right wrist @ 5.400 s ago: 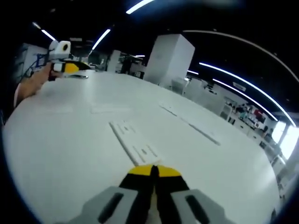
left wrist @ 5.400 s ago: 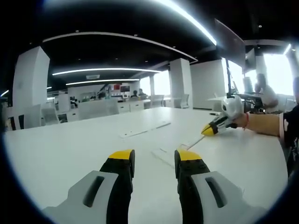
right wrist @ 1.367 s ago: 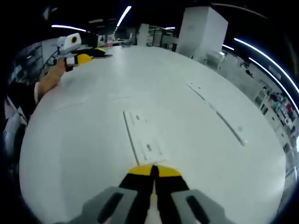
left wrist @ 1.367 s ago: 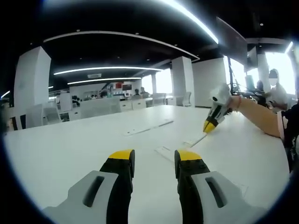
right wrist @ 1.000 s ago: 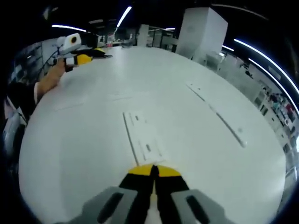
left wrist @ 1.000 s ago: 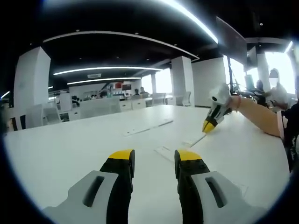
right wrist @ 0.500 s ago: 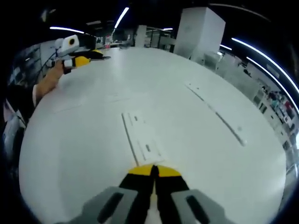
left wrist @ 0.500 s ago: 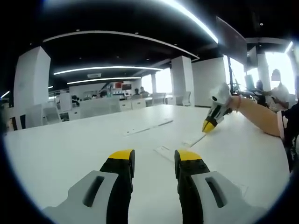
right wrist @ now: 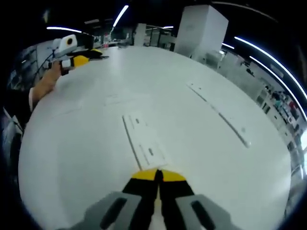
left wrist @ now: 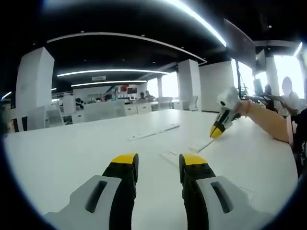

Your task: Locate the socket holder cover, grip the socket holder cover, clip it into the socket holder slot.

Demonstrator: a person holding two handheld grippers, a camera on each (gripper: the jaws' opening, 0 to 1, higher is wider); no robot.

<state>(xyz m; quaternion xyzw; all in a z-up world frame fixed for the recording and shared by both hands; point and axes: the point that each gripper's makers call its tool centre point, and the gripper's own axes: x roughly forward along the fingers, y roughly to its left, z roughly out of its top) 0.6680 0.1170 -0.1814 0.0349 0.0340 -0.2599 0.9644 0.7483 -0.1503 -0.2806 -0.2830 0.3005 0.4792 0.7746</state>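
My left gripper view sits low over the white table (left wrist: 62,158), looking level across it toward the far office, with the right gripper (left wrist: 217,130) entering from the right. My right gripper view looks down on the table from higher up, near the white strip (right wrist: 143,143). Both views share the tabletop, that strip (left wrist: 171,157) and the long rail (right wrist: 218,114).

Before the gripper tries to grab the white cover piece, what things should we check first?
1. Cover piece lies flat just ahead of the right gripper: ok.
2. Right gripper open for grabbing: not ok, jaws are together.
3. Long holder strip lies on the table, apart from the cover: ok.
4. Left gripper open, holding nothing: ok.
5. Which side of the cover faces up: cannot tell.
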